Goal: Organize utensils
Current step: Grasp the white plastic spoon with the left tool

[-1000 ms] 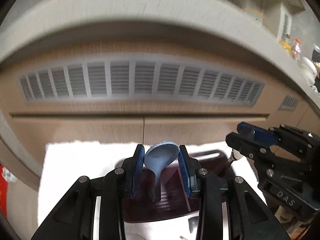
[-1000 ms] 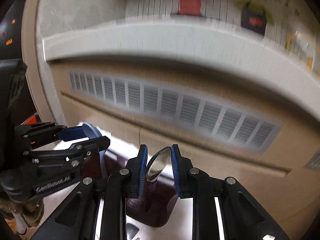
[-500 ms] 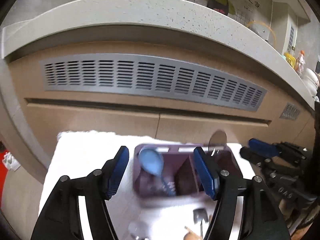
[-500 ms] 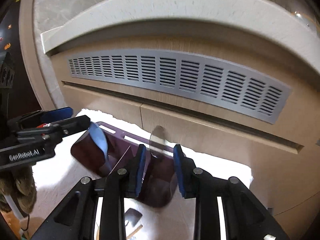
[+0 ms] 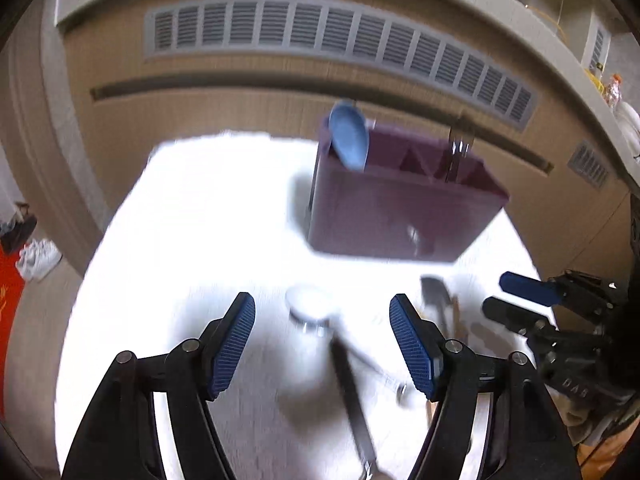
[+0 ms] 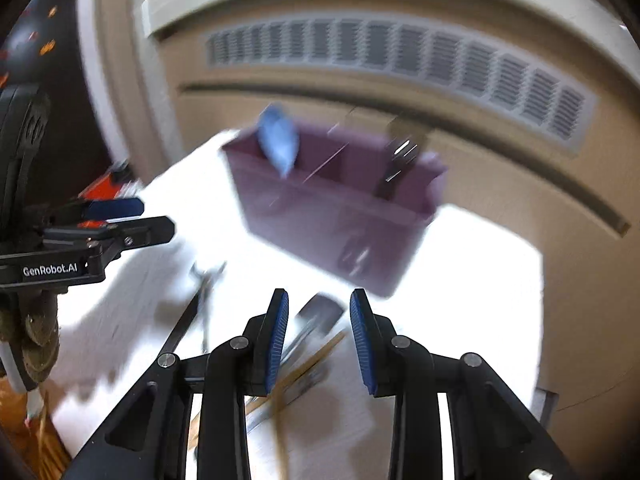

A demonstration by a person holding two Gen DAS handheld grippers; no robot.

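A purple utensil holder [image 5: 400, 208] [image 6: 336, 216] stands on a white cloth [image 5: 200, 220]. A blue spoon [image 5: 349, 136] [image 6: 278, 142] leans in its left compartment. A metal spoon [image 5: 458, 152] [image 6: 400, 156] stands in its right one. My left gripper [image 5: 322, 298] hovers over a round-bowled ladle [image 5: 308, 304] and a black handle [image 5: 352, 392]; its jaws are opening and hold nothing. My right gripper [image 6: 319, 294] [image 5: 504, 292] is open above a small spatula [image 6: 320, 312] [image 5: 436, 292] and chopsticks [image 6: 312, 360], with its pads off them. Both views are blurred.
A wooden cabinet front with a grey vent grille [image 5: 340, 36] [image 6: 400, 52] rises right behind the holder. White shoes [image 5: 38, 256] lie on the floor at the left. The left gripper's body [image 6: 80, 240] fills the left side of the right wrist view.
Both grippers have let go of their spoons, which now stand in the holder. Both have pulled back and down toward the loose utensils, with wider jaws.
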